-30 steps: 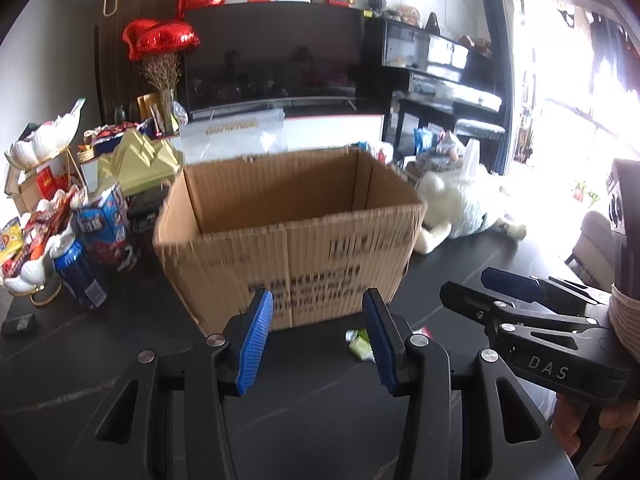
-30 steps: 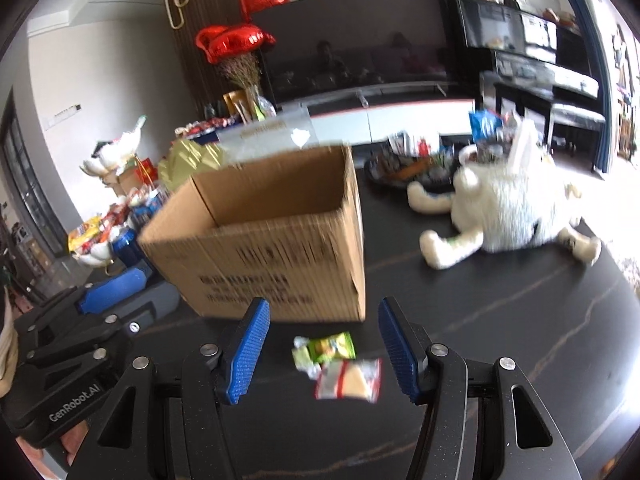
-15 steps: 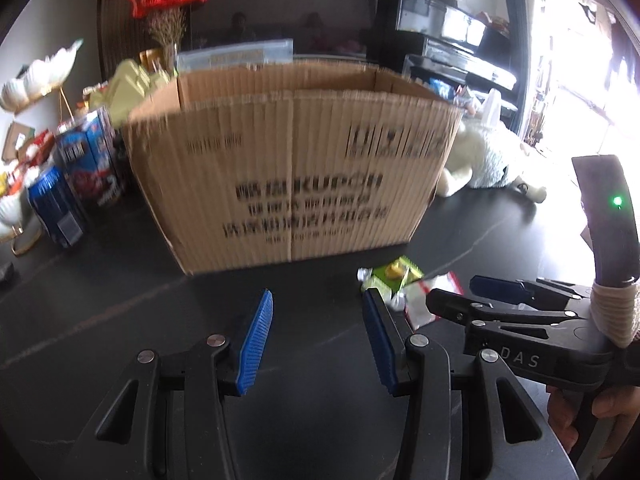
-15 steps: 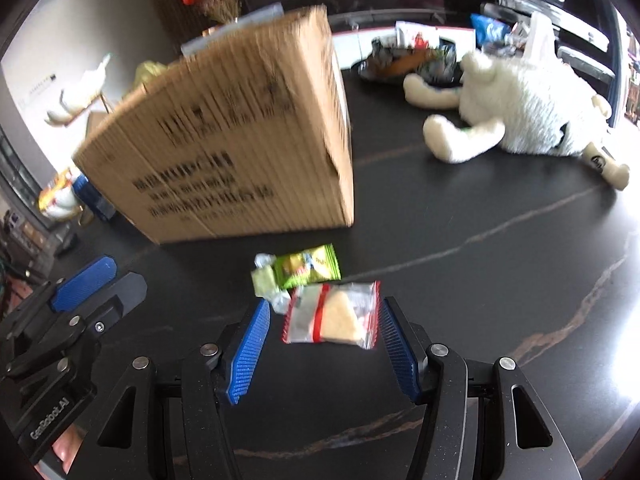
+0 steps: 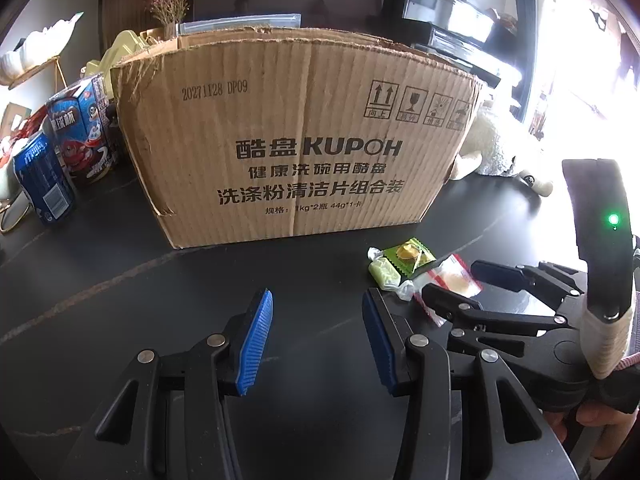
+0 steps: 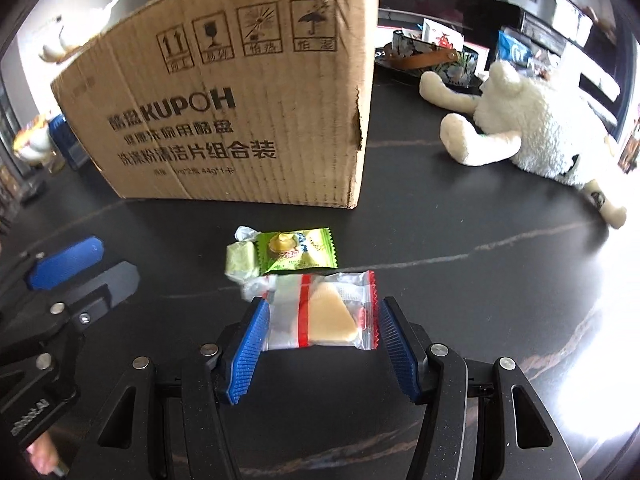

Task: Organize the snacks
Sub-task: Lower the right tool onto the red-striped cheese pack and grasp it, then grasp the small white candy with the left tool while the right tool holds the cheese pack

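Dark, pale-veined bench carries a big cardboard box at twelve o'clock, a white plush toy at two. Right claw stands spread around a clear packet with a yellow wedge, pads just beside its edges. A green snack packet lies just beyond. Left claw, at nine o'clock of them, is spread over bare bench.
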Available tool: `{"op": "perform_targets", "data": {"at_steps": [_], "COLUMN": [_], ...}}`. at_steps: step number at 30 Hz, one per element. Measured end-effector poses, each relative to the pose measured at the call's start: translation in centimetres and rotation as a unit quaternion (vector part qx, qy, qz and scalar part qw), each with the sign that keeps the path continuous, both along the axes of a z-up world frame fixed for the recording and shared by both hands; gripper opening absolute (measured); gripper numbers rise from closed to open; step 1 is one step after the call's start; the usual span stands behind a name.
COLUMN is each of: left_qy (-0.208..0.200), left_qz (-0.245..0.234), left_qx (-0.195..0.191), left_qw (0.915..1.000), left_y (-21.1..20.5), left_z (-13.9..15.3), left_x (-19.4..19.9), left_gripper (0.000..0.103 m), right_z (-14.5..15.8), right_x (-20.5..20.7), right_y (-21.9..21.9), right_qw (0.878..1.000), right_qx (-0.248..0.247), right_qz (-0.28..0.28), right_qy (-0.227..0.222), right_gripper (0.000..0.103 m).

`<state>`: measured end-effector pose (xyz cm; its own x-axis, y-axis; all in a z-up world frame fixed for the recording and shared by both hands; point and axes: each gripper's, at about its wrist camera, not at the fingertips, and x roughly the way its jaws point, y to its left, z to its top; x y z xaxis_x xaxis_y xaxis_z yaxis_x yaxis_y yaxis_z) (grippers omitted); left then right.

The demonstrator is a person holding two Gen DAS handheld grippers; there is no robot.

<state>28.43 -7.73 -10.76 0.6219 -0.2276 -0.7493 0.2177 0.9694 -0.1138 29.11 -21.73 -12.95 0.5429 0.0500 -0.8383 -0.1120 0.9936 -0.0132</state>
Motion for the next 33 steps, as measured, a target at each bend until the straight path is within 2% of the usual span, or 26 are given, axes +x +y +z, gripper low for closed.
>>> {"op": "perform_targets", "data": {"at_steps": [3, 9, 11, 15, 16, 31, 33], "left_qy": [0.002, 0.012, 0.017, 0.023, 0.025, 0.031, 0.033], "left_qz": [-0.001, -0.006, -0.007, -0.010, -0.012, -0.064, -0.069], "left_qx": [0.001, -0.001, -0.004, -0.007, -0.008, -0.021, -0.022], "left_qw": [1.0000, 0.9999, 0.9998, 0.9996, 0.9996, 0.9972, 0.9969], "left_y": [0.0, -0.2, -0.3, -0.5, -0.6, -3.7, -4.1], "left_z": [-0.1, -0.8, -1.1, -1.4, -1.4, -0.9, -1.2], "left_x": [0.1, 0.3, 0.5, 0.9, 1.0, 3.2, 3.6], "left_gripper": [0.046, 0.046, 0.046, 0.045, 0.045, 0.045, 0.042], "right_z": [-0.3, -0.4, -0.6, -0.5, -0.4, 0.6, 0.7], "right_x": [0.2, 0.2, 0.6, 0.6, 0.6, 0.9, 1.0], "right_y": [0.3, 0.2, -0.1, -0.1, -0.2, -3.2, -3.5], "right_qw": [1.000, 1.000, 1.000, 1.000, 1.000, 0.998, 0.997], "right_qx": [-0.010, 0.003, 0.007, 0.012, 0.017, 0.048, 0.053], "right_qz": [0.002, 0.002, 0.002, 0.004, 0.003, -0.050, -0.055], "right_qy": [0.001, 0.003, 0.004, 0.007, 0.007, -0.007, -0.008], "right_gripper": [0.058, 0.058, 0.050, 0.044, 0.035, 0.034, 0.034]}}
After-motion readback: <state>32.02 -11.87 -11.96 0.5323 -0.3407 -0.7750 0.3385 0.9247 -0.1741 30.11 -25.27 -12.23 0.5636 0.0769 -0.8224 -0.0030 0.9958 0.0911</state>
